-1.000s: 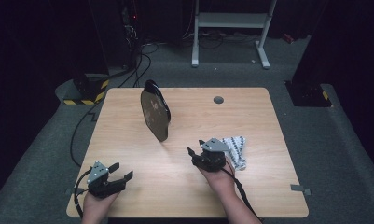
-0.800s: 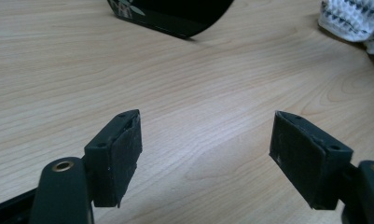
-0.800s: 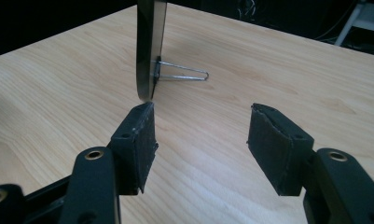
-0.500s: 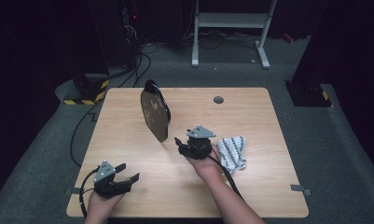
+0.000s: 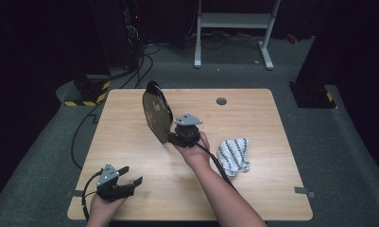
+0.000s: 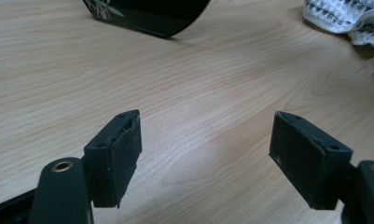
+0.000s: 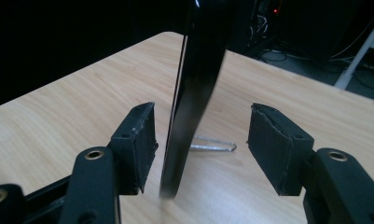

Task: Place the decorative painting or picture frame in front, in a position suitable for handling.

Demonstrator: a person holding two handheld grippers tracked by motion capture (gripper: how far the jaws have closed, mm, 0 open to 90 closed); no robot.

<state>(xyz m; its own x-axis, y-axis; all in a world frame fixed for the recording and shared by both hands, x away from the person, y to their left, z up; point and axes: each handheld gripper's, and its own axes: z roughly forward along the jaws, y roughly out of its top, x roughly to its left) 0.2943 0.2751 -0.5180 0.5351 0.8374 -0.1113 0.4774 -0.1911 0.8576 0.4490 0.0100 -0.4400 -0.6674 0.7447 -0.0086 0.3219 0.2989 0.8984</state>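
**Right gripper at standing mirror, jaws apart around its edge**

Black oval mirror [image 5: 156, 113] stood upright on wooden table [image 5: 253, 118], centre-left of high view, propped by wire stand [image 7: 213, 145]. Right gripper [image 5: 175, 138] sat at mirror's lower edge, jaws spread wide, just been opening; mirror edge [image 7: 194, 93] between pads, closer to left pad, no contact visible. Left gripper [image 5: 130, 176] rested lower left of frame, well apart, jaws wide, nothing between them. Patterned cloth [image 5: 234, 155] lay crumpled right of right forearm, also upper right in left gripper view [image 6: 348, 14]. Small dark hole [image 5: 221, 100] upper centre of tabletop. Nothing blocking mirror.
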